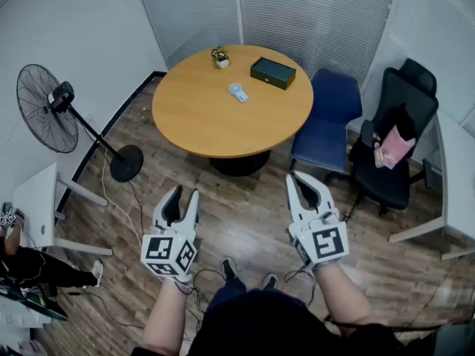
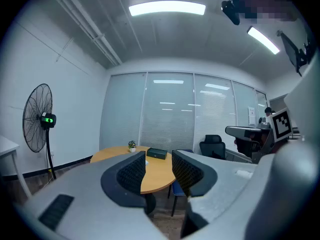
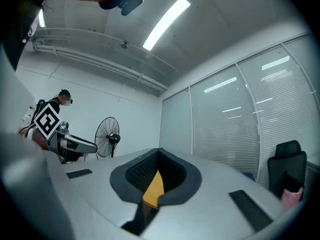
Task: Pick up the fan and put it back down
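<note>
Left hand-held gripper (image 1: 185, 193): jaws apart, nothing between them; held out level in front of the person.
Right hand-held gripper (image 1: 297, 178): jaws together at the tips, gripping nothing.
Task item: the pedestal fan (image 1: 48, 108) is the only thing plainly a fan. It stands upright on the floor, well apart from both hand-held grippers, ahead of the left one and off to its left.
Second candidate: a small white-and-blue item (image 1: 237, 92) lies on the round worktop (image 1: 215, 121), ahead of both hand-held grippers and between their lines. It may be a hand fan; it is too small to tell.
Step in hand: approach, by my judgement; nothing is gripped yet.
Advice: close the distance first. The right jaws must part before any grip. For the pedestal fan, take the pole low with one hand-held gripper, steady it higher with the other, lift straight, and keep the heavy head from tipping.
Hazard: a cable trails from the fan's base across the floor (image 1: 245, 221).
Worktop: wood-coloured; also carries a dark green box (image 1: 272, 73) and a small potted plant (image 1: 220, 57), both beyond the white item.
Room: wood-plank floor, white walls, blinds behind, a blue chair (image 1: 326, 121) and a black chair (image 1: 393, 139) ahead of the right hand-held gripper, to its right.
</note>
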Available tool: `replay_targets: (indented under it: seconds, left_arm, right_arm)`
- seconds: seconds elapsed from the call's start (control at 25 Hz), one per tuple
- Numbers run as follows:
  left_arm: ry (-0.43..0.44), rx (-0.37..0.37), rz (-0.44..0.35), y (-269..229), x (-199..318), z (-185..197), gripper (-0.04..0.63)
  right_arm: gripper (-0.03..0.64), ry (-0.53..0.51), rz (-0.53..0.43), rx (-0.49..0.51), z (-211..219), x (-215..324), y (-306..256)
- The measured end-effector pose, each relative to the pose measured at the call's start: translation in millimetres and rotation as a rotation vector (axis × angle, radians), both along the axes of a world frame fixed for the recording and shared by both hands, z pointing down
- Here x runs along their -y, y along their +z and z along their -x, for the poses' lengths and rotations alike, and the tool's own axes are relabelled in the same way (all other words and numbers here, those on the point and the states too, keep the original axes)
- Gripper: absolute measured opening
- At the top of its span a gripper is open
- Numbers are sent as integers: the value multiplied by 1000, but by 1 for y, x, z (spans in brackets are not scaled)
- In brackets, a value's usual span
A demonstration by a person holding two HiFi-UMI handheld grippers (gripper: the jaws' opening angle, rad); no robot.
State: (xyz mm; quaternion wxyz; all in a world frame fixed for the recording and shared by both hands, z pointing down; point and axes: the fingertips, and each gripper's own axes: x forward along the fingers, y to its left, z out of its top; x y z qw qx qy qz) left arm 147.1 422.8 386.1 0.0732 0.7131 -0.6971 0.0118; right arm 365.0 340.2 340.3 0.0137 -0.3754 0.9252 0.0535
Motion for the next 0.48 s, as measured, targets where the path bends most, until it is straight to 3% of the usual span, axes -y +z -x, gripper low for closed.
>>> replay_targets:
  seconds: [0.28,0.48]
  left_arm:
    - [24,46,-27,-11,17,32,163]
    - [37,54,-99,-29,29,68,163]
  right_arm:
    - [3,25,2,16,29,14,6]
    - [9,94,3,57,47,32,-6]
